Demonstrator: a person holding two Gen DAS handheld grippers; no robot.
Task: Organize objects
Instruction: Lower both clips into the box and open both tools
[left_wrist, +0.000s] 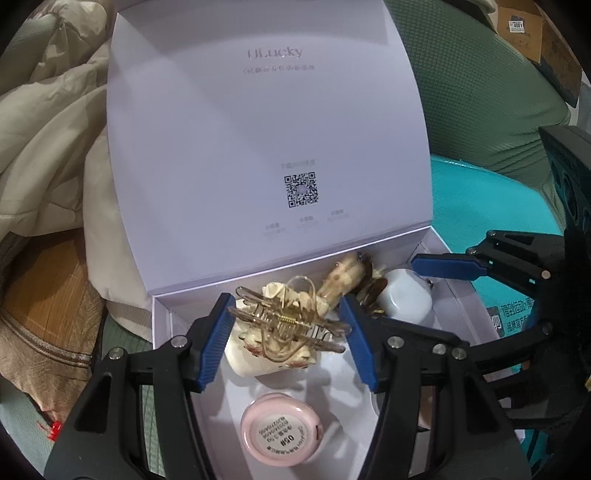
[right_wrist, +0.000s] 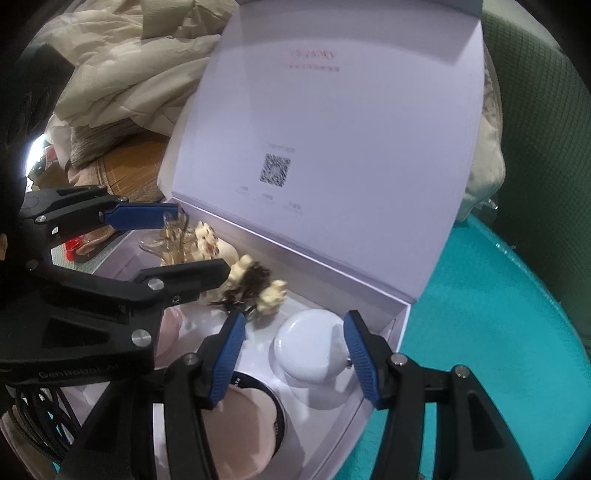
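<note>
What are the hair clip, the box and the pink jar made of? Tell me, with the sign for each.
Hair clip: looks like thin gold-toned metal wire, shiny, with open loops.
Box: seemingly stiff cardboard, matte pale lilac, with sharp folds and print.
Pink jar: probably glossy plastic; smooth, with a paper label.

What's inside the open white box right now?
Inside the white box: a gold hair claw on a cream case, a pink jar, a brown-and-cream hair clip, a white round case and a powder puff. Whatever lies under them is covered.
</note>
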